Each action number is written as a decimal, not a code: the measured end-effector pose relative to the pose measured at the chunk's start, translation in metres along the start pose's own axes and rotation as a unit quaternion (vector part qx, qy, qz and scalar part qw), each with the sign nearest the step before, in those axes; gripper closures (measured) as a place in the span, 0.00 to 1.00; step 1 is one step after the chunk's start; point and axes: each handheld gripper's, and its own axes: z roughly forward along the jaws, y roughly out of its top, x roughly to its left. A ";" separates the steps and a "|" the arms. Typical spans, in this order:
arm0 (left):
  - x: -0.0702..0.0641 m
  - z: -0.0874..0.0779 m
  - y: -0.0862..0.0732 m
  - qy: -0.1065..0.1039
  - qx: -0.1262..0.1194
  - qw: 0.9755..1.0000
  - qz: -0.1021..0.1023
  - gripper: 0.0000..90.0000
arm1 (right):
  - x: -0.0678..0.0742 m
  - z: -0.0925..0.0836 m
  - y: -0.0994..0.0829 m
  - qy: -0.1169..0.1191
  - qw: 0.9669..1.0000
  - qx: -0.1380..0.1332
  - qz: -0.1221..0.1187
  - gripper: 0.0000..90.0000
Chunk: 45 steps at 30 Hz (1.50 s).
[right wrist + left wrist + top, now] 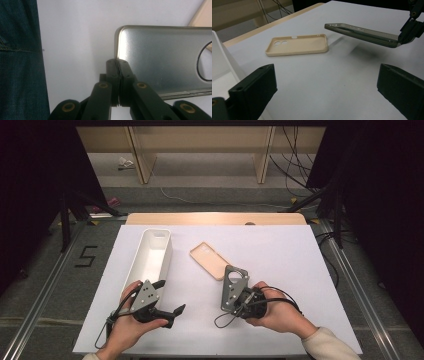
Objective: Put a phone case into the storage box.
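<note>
White desk [280,250]: right gripper [119,82] clamps a grey phone case [362,35] by its corner; left gripper [324,95] gapes. Keep it level near the beige case [298,45].

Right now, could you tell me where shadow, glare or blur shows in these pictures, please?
Left gripper view: the grey phone, held off the table, casts a soft shadow; near jaws blurred. Right gripper view: its metal back shows mild sheen. High view: surroundings dark, white tabletop evenly lit.

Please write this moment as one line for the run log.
right gripper: shut on grey phone case, held above table | left gripper: open, empty | beige phone case: flat on table | white bin: left
</note>
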 end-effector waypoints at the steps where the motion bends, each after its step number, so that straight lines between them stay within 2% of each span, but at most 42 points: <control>1: 0.000 0.000 0.000 0.000 0.000 1.000 0.000 0.03 | 0.000 -0.001 0.000 -0.002 1.000 -0.005 0.004 0.99; 11: 0.001 0.001 0.000 0.001 0.000 1.000 -0.003 0.04 | -0.001 -0.008 -0.003 -0.019 0.998 -0.056 0.006 0.99; 17: 0.001 0.002 0.001 -0.004 0.000 1.000 -0.011 0.05 | -0.001 -0.008 -0.004 -0.017 0.996 -0.085 0.005 0.99; 19: 0.000 0.003 0.003 -0.007 -0.002 1.000 -0.018 0.06 | -0.001 -0.007 -0.003 -0.019 0.996 -0.089 0.004 0.99; 21: 0.000 0.005 0.007 -0.012 -0.006 0.999 -0.039 0.08 | -0.001 -0.007 -0.003 -0.019 0.995 -0.096 0.006 0.99; 23: 0.000 0.007 0.015 -0.020 -0.014 0.998 -0.062 0.09 | -0.001 -0.006 -0.003 -0.022 0.995 -0.100 0.007 0.99; 27: 0.001 0.012 0.029 -0.025 -0.017 0.997 -0.068 0.11 | -0.001 -0.006 -0.003 -0.026 0.994 -0.108 0.008 0.99; 33: 0.008 0.026 0.053 -0.022 -0.017 0.997 -0.077 0.15 | 0.001 -0.007 -0.001 -0.034 0.992 -0.123 0.012 0.99; 36: 0.010 0.036 0.065 -0.036 -0.018 0.995 -0.097 0.16 | 0.000 -0.006 0.000 -0.035 0.991 -0.127 0.013 0.99; 42: 0.013 0.061 0.085 -0.035 0.010 0.995 -0.090 0.20 | 0.003 -0.004 0.003 -0.039 0.990 -0.132 0.006 0.99; 45: 0.016 0.074 0.094 -0.038 0.027 0.994 -0.100 0.25 | 0.004 -0.005 0.005 -0.043 0.990 -0.135 0.002 0.99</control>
